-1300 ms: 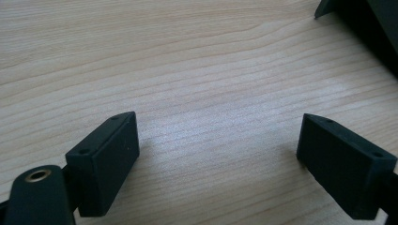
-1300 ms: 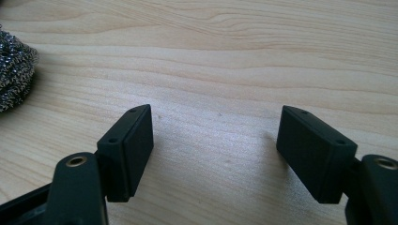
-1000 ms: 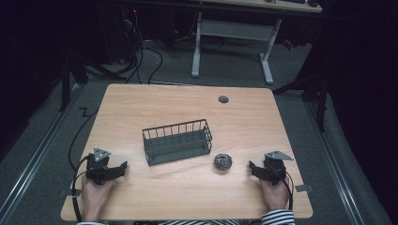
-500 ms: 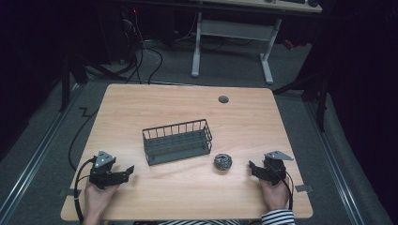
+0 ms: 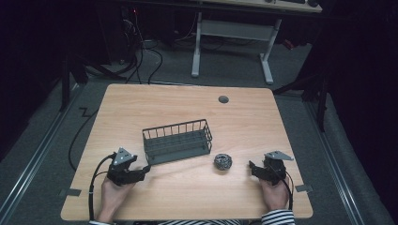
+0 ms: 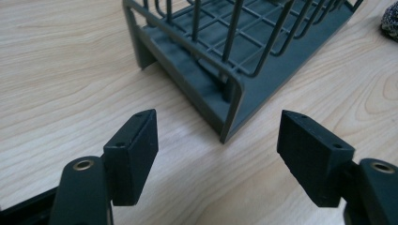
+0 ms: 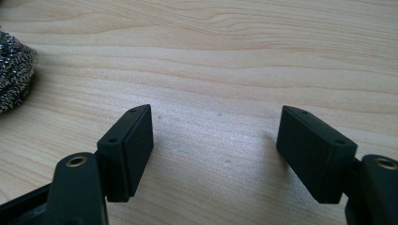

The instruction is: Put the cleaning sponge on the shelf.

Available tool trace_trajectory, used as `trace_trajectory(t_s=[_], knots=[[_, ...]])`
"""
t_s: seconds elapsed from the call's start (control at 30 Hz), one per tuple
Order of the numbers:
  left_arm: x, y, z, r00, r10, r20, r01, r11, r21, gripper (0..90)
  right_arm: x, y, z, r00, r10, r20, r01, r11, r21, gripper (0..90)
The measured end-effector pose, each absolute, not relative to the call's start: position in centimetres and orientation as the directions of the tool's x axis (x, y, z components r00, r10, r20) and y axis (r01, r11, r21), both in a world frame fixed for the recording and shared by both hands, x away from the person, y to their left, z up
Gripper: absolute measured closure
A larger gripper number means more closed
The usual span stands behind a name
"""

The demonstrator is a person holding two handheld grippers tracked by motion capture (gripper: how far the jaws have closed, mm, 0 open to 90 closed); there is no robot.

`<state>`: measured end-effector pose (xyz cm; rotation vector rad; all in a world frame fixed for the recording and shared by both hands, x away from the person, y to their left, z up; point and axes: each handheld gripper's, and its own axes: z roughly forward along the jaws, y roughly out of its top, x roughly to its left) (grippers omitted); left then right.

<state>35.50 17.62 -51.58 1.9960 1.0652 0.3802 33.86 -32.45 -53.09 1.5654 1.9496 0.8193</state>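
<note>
A dark grey wire basket (image 5: 177, 140) stands empty at the middle of the wooden table (image 5: 187, 108). Right of it lies a steel wool scourer (image 5: 223, 161). My left gripper (image 5: 145, 169) sits just short of the basket's near left corner. In the left gripper view that corner of the basket (image 6: 244, 56) lies just beyond the left gripper (image 6: 218, 126); its jaws have just been closing but stand apart with nothing between them. My right gripper (image 5: 252, 167) rests open on the table right of the scourer (image 7: 14, 70), and nothing lies within the right gripper (image 7: 216, 126).
A round grey cable grommet (image 5: 223, 99) sits near the table's far edge. A cable (image 5: 94, 178) trails from the left gripper over the front left edge. A white-legged desk (image 5: 230, 42) stands on the floor beyond.
My left hand has moved right along the table's near side, up to the basket's near left corner. The right hand has stayed where it was.
</note>
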Motion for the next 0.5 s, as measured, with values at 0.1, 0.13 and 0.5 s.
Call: trace_trajectory(t_s=[0.1,0.13,0.5], knots=[[36.0,17.0,-51.7,0.589,0.8,-0.113,0.555,-0.299,0.776,30.6,33.9,-32.5,-53.1,-0.21,0.978,-0.016,0.673,0.156,0.723,27.6],[36.2,16.8,-51.7,0.586,0.802,-0.118,0.56,-0.295,0.774,31.2,33.9,-32.5,-53.1,-0.21,0.978,-0.016,0.673,0.156,0.723,27.5],[37.4,15.8,-52.0,0.566,0.817,-0.109,0.57,-0.293,0.768,43.3,33.8,-32.5,-53.1,-0.209,0.978,-0.015,0.674,0.155,0.722,27.6]])
